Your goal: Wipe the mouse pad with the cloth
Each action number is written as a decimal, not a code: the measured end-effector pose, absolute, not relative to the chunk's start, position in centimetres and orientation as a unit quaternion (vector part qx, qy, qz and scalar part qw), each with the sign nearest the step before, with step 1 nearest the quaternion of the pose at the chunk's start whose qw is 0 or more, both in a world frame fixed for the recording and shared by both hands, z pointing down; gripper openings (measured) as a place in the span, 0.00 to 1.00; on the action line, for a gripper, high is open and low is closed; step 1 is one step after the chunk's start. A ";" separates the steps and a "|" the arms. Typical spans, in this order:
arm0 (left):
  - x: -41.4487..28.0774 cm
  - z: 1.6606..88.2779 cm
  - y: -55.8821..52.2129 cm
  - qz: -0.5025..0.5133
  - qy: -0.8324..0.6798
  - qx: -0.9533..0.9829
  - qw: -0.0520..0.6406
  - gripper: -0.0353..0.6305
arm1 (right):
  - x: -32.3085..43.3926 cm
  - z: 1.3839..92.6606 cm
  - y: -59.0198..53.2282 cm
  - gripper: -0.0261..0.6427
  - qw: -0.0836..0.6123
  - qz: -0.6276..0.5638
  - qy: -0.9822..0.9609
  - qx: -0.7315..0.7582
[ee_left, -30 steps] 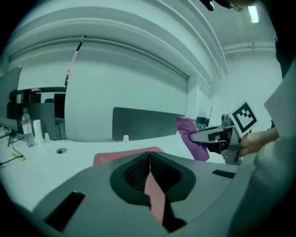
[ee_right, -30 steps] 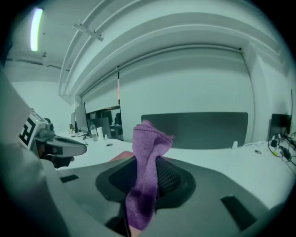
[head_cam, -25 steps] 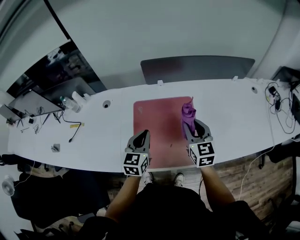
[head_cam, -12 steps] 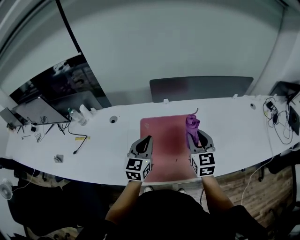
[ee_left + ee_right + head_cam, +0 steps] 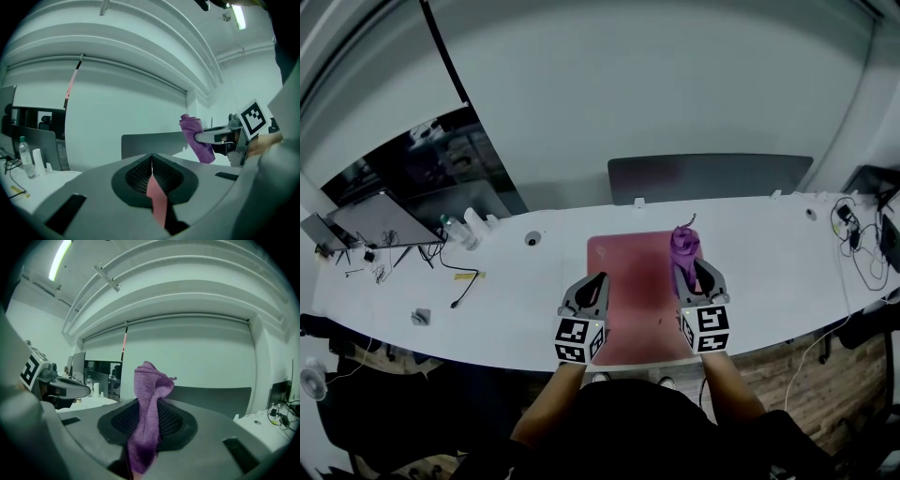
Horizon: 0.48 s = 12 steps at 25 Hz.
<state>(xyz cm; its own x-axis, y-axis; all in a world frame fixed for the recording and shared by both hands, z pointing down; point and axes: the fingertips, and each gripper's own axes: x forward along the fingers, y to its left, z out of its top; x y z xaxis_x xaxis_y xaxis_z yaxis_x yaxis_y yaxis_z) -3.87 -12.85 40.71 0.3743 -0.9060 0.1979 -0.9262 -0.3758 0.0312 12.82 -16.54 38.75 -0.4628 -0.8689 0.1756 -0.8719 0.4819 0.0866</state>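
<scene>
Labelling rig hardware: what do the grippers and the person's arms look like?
The left gripper and right gripper match: grey wedge-shaped shells, black ribbed pads, a white cube with black square markers at the rear. No cables visible. The person wears a black top; forearms bare.

white desk (image 5: 769, 255) | water bottle (image 5: 24, 157) | cables (image 5: 855, 236) | grey panel (image 5: 712, 178)

red mouse pad (image 5: 637, 281) flat; purple cloth (image 5: 682, 244) bunched upright in r tool (image 5: 692, 268)

cloth (image 5: 682, 246) end hidden in right gripper (image 5: 693, 270), grey desk item (image 5: 417, 317) unidentifiably small
</scene>
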 end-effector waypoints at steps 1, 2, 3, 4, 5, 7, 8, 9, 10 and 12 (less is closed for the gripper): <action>-3.9 40.7 -12.9 0.074 -0.554 0.826 0.069 0.09 | 12.7 38.7 -16.5 0.21 0.098 0.008 -0.855 0.509; -3.9 40.7 -12.9 0.074 -0.554 0.827 0.069 0.09 | 12.7 38.7 -16.5 0.21 0.098 0.008 -0.855 0.510; -3.8 40.7 -13.0 0.074 -0.553 0.827 0.069 0.09 | 12.7 38.7 -16.5 0.21 0.097 0.007 -0.855 0.510; -3.7 40.7 -13.0 0.074 -0.553 0.827 0.069 0.09 | 12.7 38.7 -16.5 0.21 0.097 0.005 -0.855 0.509; -3.6 40.7 -13.0 0.074 -0.552 0.828 0.069 0.09 | 12.8 38.7 -16.5 0.21 0.098 0.002 -0.855 0.509; -3.4 40.8 -12.8 0.075 -0.550 0.829 0.068 0.09 | 12.7 38.9 -16.4 0.21 0.104 -0.004 -0.855 0.508; -3.2 40.8 -12.8 0.076 -0.548 0.830 0.067 0.09 | 12.6 39.0 -16.4 0.21 0.108 -0.006 -0.855 0.507; -3.1 40.8 -12.7 0.078 -0.546 0.832 0.066 0.09 | 12.5 39.1 -16.3 0.21 0.110 -0.008 -0.856 0.505; -2.9 40.8 -12.7 0.079 -0.544 0.833 0.064 0.09 | 12.4 39.1 -16.3 0.21 0.111 -0.010 -0.857 0.504; -2.8 40.8 -12.7 0.079 -0.542 0.834 0.063 0.09 | 12.1 39.1 -16.4 0.21 0.111 -0.013 -0.859 0.500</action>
